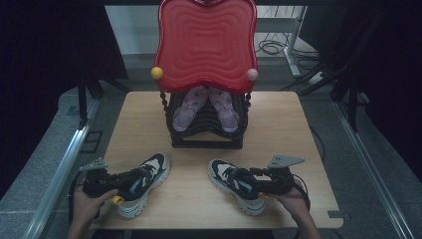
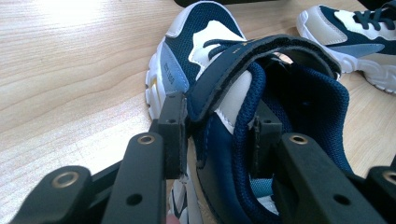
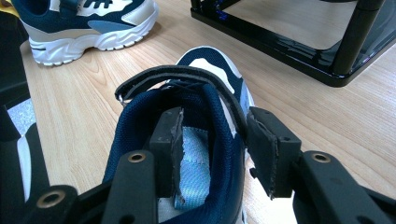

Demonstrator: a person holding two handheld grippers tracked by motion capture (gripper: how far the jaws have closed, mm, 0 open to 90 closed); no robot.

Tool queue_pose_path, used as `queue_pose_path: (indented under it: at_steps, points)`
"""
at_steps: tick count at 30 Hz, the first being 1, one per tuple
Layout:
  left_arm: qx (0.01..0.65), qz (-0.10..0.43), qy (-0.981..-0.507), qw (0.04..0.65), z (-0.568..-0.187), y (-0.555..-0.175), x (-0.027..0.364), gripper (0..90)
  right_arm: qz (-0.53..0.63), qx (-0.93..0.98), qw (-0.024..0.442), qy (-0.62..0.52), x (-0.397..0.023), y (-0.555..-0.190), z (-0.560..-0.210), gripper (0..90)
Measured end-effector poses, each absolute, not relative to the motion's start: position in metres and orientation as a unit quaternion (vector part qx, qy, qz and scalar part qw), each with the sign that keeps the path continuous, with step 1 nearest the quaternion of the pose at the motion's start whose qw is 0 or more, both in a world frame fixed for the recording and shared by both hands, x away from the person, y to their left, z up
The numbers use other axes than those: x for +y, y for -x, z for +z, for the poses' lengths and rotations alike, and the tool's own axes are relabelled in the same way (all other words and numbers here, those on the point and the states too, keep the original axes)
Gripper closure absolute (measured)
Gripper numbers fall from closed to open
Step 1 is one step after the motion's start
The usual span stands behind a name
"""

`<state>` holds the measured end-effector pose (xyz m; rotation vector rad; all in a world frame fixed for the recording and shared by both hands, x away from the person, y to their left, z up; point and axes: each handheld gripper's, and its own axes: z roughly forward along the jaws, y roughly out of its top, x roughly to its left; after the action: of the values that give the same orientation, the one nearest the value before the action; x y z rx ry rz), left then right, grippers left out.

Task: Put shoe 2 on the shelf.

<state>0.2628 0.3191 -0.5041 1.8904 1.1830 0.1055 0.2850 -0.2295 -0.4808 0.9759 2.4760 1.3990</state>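
Note:
Two navy-and-white sneakers lie on the wooden table (image 1: pixel 278 124), toes pointing away. My left gripper (image 1: pixel 130 182) reaches into the heel opening of the left sneaker (image 1: pixel 149 174). In the left gripper view my left gripper (image 2: pixel 217 116) has one pad outside the sneaker's (image 2: pixel 205 51) side wall and one inside, pressed on the padded collar and strap. My right gripper (image 1: pixel 251 183) is at the right sneaker (image 1: pixel 226 175). In the right gripper view my right gripper (image 3: pixel 215 126) has one pad inside that sneaker (image 3: pixel 205 70), one outside, and blue insole shows between the inner pad and the wall.
A black shoe rack (image 1: pixel 206 134) stands at the table's middle back with pink sandals (image 1: pixel 206 107) on it and a red wavy top (image 1: pixel 206 45). A yellow ball (image 1: pixel 157 72) and a pink ball (image 1: pixel 252 74) sit at its corners. The rack's base (image 3: pixel 299 42) is close ahead of the right sneaker.

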Motion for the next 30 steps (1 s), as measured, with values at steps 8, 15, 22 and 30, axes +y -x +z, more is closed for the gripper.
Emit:
queue_pose_path:
  at_steps: [8, 15, 22, 30]
  points:
    - [0.476, 0.046, -0.764, 0.433, -0.503, -0.263, 0.318, 66.3, 0.451, 0.83, 0.054, -0.324, -0.23, -0.292, -0.477, 58.5]
    - [0.474, 0.048, -0.77, 0.425, -0.501, -0.264, 0.316, 66.8, 0.443, 0.836, 0.035, -0.321, -0.225, -0.302, -0.474, 58.7]
    - [0.471, 0.049, -0.774, 0.421, -0.5, -0.265, 0.315, 67.1, 0.419, 0.855, 0.027, -0.304, -0.216, -0.312, -0.468, 58.2]
    - [0.471, 0.049, -0.775, 0.419, -0.499, -0.266, 0.315, 67.1, 0.413, 0.859, 0.003, -0.304, -0.217, -0.32, -0.47, 57.7]
